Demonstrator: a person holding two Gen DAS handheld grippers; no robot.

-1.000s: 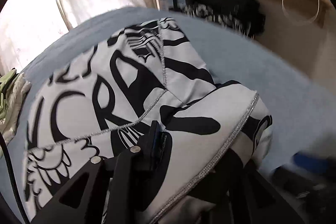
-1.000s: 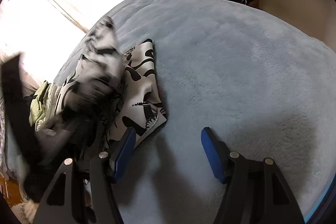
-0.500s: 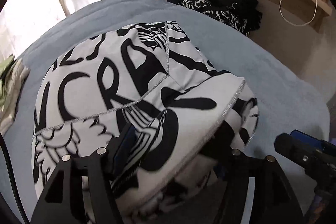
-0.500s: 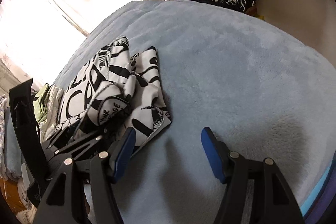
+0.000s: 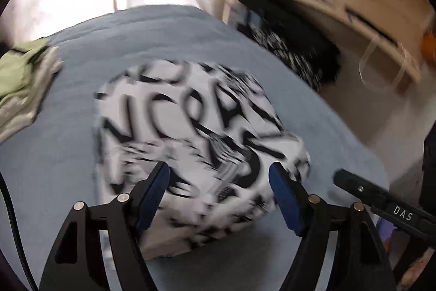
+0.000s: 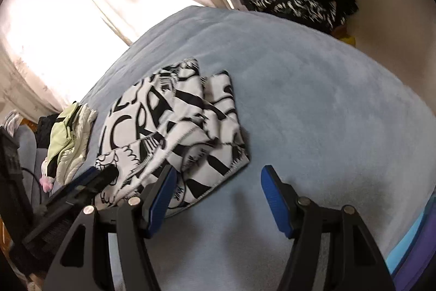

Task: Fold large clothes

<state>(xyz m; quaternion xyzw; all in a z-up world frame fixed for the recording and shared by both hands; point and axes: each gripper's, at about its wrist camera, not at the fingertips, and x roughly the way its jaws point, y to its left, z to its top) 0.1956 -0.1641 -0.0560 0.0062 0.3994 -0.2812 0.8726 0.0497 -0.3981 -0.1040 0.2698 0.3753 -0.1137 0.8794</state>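
Your work surface is a bed covered in a pale blue fleece blanket [image 6: 313, 105]. Lying directly on it, at about nine o'clock in your right wrist view, is the folded black-and-white printed garment [image 6: 174, 124] — flat, with its layers stacked. Further out at nine o'clock, near the bed's edge, sits a crumpled pale green and white garment [image 6: 69, 138] — apart from the printed one.

Black-and-white garment [image 6: 174, 127] showed big black letters "CRA" mid-print; rest unreadable. Black bar [image 5: 392, 206] at right read "DAS" in white.
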